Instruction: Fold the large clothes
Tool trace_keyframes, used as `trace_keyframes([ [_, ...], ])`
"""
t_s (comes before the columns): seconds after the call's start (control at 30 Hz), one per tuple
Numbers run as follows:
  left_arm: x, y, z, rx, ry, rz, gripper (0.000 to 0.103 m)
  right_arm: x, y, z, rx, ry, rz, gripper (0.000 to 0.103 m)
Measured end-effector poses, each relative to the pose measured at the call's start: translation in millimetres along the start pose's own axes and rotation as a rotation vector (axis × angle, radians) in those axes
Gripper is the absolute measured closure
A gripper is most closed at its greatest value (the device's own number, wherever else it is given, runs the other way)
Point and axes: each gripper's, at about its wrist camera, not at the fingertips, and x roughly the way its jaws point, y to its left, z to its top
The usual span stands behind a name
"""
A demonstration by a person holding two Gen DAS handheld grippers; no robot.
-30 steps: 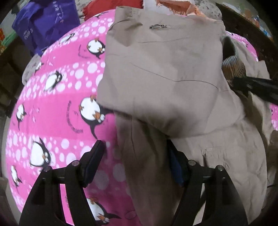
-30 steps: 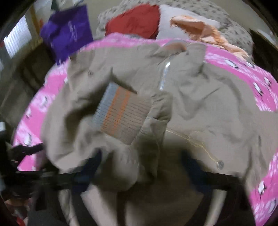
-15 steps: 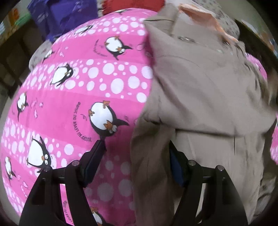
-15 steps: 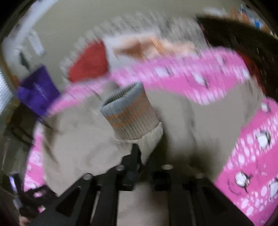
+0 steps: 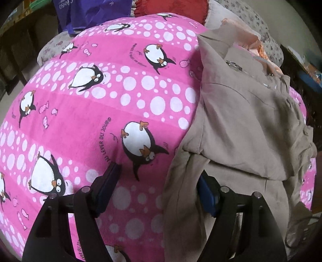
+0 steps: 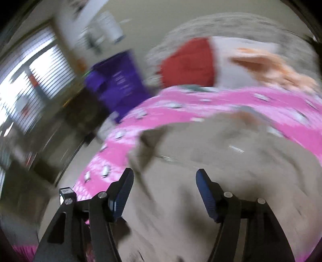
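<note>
A beige zip jacket (image 5: 241,125) lies partly folded on the right half of a pink penguin-print blanket (image 5: 100,112). My left gripper (image 5: 159,177) is open, low over the blanket at the jacket's left edge, with a strip of beige cloth hanging between its fingers and over the right finger (image 5: 205,193). In the blurred right wrist view the jacket (image 6: 221,171) spreads below my right gripper (image 6: 164,181), which is open and empty above it.
A purple bag (image 5: 90,12), a red cushion (image 5: 173,8) and an orange cloth (image 5: 251,44) lie beyond the blanket's far edge. Dark furniture (image 5: 301,60) stands at the right. A window with blinds (image 6: 30,86) is at the left of the right wrist view.
The right gripper let go of the jacket's ribbed cuff, opened and swung up and away. The jacket shifted right in the left view, baring more blanket. The left gripper stayed open.
</note>
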Motion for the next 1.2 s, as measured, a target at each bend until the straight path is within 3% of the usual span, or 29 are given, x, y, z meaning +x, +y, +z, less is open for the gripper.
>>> trace_keyframes([
  [0.17, 1.0, 1.7, 1.6, 0.012, -0.002, -0.023, 0.029, 95.9, 41.1, 33.4, -0.16, 0.116, 0.046, 0.037],
  [0.2, 1.4, 2.7, 2.2, 0.013, -0.002, -0.029, 0.029, 108.6, 48.6, 36.4, -0.189, 0.136, 0.047, 0.043],
  [0.23, 1.6, 4.4, 2.9, 0.013, -0.004, -0.041, 0.029, 119.0, 53.5, 34.9, -0.219, 0.165, 0.033, 0.074],
  [0.27, 1.8, 6.3, 4.7, 0.012, -0.007, -0.051, 0.029, 132.0, 58.3, 34.9, -0.258, 0.203, -0.005, 0.099],
  [0.3, 1.6, 8.0, 5.2, 0.011, -0.009, -0.061, 0.029, 142.9, 62.4, 37.0, -0.277, 0.223, -0.037, 0.101],
  [0.37, -0.9, 15.0, 4.9, 0.004, -0.015, -0.085, 0.028, 152.5, 66.0, 47.9, -0.261, 0.2, 0.018, 0.101],
  [0.43, -3.1, 24.6, 6.7, -0.015, -0.023, -0.1, 0.028, 165.2, 75.7, 56.7, -0.248, 0.171, 0.01, 0.102],
  [0.57, -7.6, 37.8, 12.5, -0.043, -0.011, -0.107, 0.028, 202.0, 69.7, 56.4, -0.159, 0.212, -0.005, 0.101],
  [0.67, -16.1, 39.9, 16.8, -0.031, -0.024, -0.089, 0.028, 191.0, 62.6, 50.4, -0.13, 0.217, 0.023, 0.091],
  [0.73, -27.1, 35.6, 20.1, -0.001, -0.068, -0.049, 0.028, 165.0, 57.2, 43.8, -0.091, 0.236, 0.045, 0.056],
  [0.83, -39.6, 25.8, 29.2, 0.03, -0.118, -0.034, 0.028, 109.7, 46.3, 23.9, -0.111, 0.197, 0.01, 0.049],
  [0.9, -41.5, 20.8, 35.9, 0.024, -0.135, -0.053, 0.028, 63.3, 26.4, 2.8, -0.125, 0.175, -0.057, 0.038],
  [1.07, -32.4, -14.4, 47.3, 0.038, -0.134, -0.1, 0.027, -16.0, -42.5, -42.5, -0.031, 0.181, -0.243, 0.037],
  [1.17, -15.7, -34.8, 41.5, 0.077, -0.089, -0.058, 0.027, -47.3, -85.6, -70.7, 0.063, 0.214, -0.343, 0.038],
  [1.2, -9.2, -37.2, 39.0, 0.086, -0.072, -0.038, 0.027, -52.3, -96.7, -78.6, 0.077, 0.225, -0.365, 0.044],
])
